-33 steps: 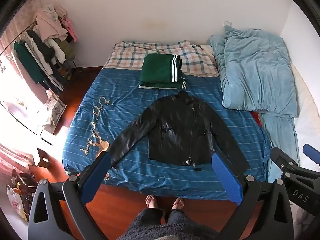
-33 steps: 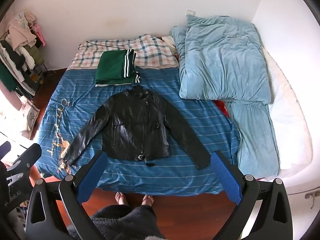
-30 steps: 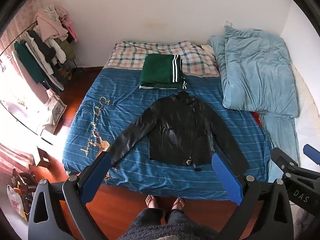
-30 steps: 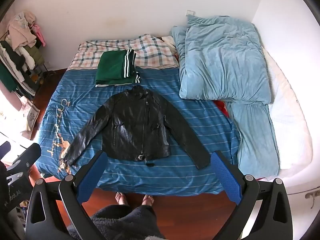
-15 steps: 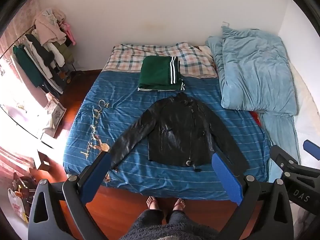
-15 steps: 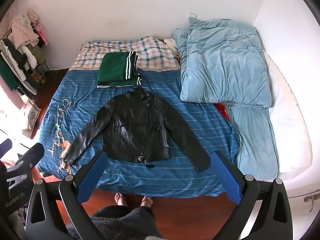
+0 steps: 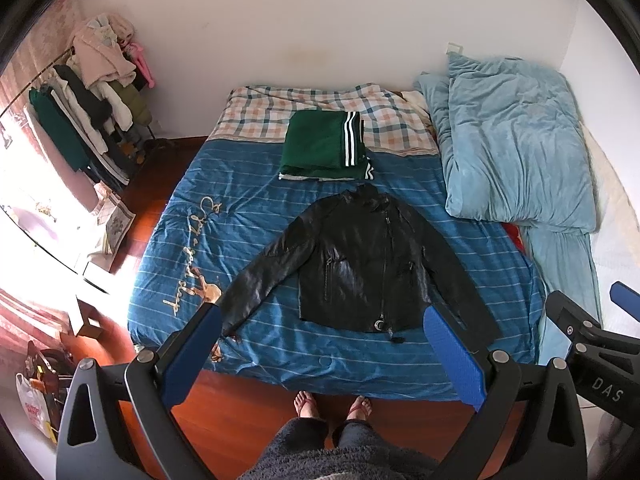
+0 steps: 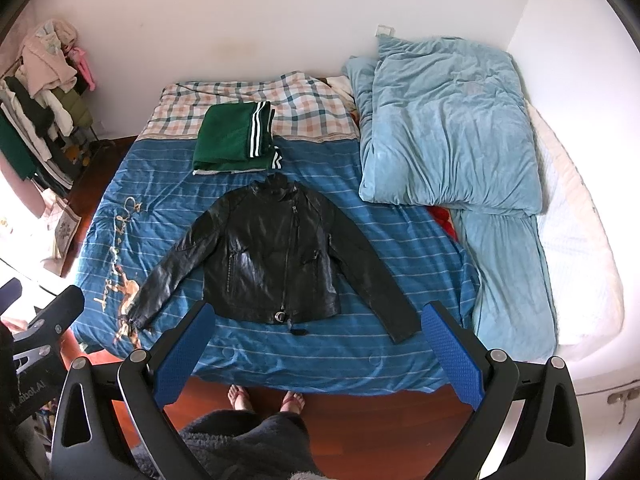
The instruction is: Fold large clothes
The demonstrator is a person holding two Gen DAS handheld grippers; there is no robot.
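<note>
Bed (image 7: 248, 216) – jacket (image 7: 360, 264) flat | left gripper (image 7: 320, 344), right gripper (image 8: 316, 340) – raised, wide-open, empty

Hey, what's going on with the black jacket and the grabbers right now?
Left gripper open, holding nothing. Right gripper open, holding nothing. Black jacket flat on the bed, sleeves spread, unfolded. Folded green garment lies beyond the collar.

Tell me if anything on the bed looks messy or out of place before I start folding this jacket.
Mostly tidy. The black jacket lies flat, sleeves spread, and the green garment is folded. The light blue duvet is bunched on the right side, and something red pokes out from under its edge.
</note>
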